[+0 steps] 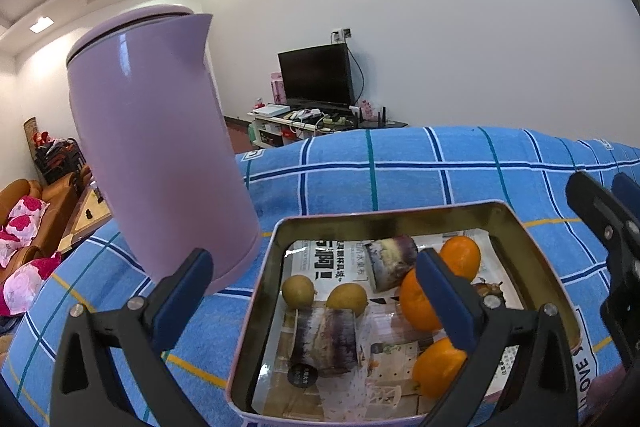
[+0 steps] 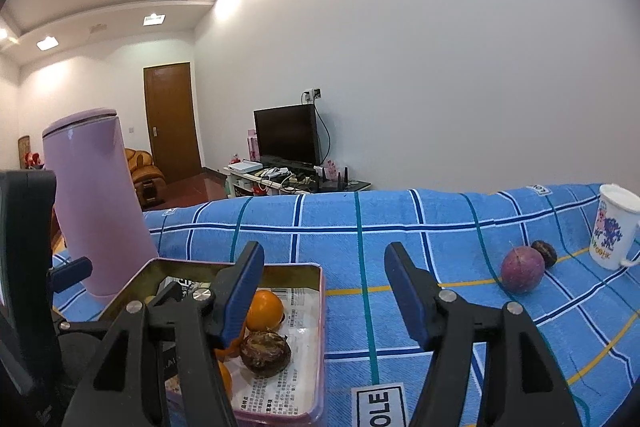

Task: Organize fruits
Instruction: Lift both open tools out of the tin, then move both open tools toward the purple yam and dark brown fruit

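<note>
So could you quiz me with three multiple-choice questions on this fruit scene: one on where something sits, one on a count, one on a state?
1. Where is the purple passion fruit?
A) inside the tin
B) on the blue checked cloth, near the white mug
C) on top of the kettle

2. How many oranges lie in the tin?
A) one
B) three
C) five

3. How do the left gripper's jaws stand?
A) open and empty
C) shut on an orange
B) shut on the kettle

Answers: 1 B, it rests on the cloth beside a smaller dark fruit; 2 B, three oranges show along the tin's right side; 3 A, nothing sits between them.
</note>
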Demonstrator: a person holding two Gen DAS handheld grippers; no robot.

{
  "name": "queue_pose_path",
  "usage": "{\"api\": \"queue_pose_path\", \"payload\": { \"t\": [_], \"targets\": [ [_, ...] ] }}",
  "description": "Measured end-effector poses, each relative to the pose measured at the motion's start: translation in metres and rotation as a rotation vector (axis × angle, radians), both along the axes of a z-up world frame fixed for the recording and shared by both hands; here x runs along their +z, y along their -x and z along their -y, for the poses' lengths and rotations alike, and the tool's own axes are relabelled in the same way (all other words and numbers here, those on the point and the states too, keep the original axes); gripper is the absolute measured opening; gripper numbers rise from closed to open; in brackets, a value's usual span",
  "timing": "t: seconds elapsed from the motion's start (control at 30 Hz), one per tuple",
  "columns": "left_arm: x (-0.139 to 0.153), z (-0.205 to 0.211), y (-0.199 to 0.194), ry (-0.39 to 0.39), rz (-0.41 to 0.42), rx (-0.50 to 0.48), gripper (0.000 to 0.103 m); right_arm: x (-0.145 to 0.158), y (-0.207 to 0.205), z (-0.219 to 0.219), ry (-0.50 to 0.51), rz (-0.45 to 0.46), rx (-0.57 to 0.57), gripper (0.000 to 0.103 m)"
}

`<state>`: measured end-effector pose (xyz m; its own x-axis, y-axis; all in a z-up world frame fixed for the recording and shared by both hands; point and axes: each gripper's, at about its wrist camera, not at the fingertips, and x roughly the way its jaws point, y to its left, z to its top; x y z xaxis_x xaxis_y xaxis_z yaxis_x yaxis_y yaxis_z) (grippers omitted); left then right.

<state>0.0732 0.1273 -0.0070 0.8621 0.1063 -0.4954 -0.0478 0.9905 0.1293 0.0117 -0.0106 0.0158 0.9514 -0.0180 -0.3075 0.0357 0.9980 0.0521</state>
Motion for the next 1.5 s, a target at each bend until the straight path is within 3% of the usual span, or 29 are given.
{"api": "queue_pose_path", "payload": {
  "t": [1.03,1.3,1.5],
  "targets": [
    [0.009,0.012,0.047,-0.017,0.079,0.083,0.103,0.003,0.036,0.038,0.056,-0.019,-0.009,0.065],
    [0.009,0.031,0.064,-0.046,0.081,0.053,0.103,0.004,0.048,0.057,0.063,-0.029,-0.025,0.065],
    [0.006,0.047,0.068,-0.051,0.037,0.008,0.103,0.002,0.053,0.072,0.051,-0.051,-0.037,0.065]
  ]
}}
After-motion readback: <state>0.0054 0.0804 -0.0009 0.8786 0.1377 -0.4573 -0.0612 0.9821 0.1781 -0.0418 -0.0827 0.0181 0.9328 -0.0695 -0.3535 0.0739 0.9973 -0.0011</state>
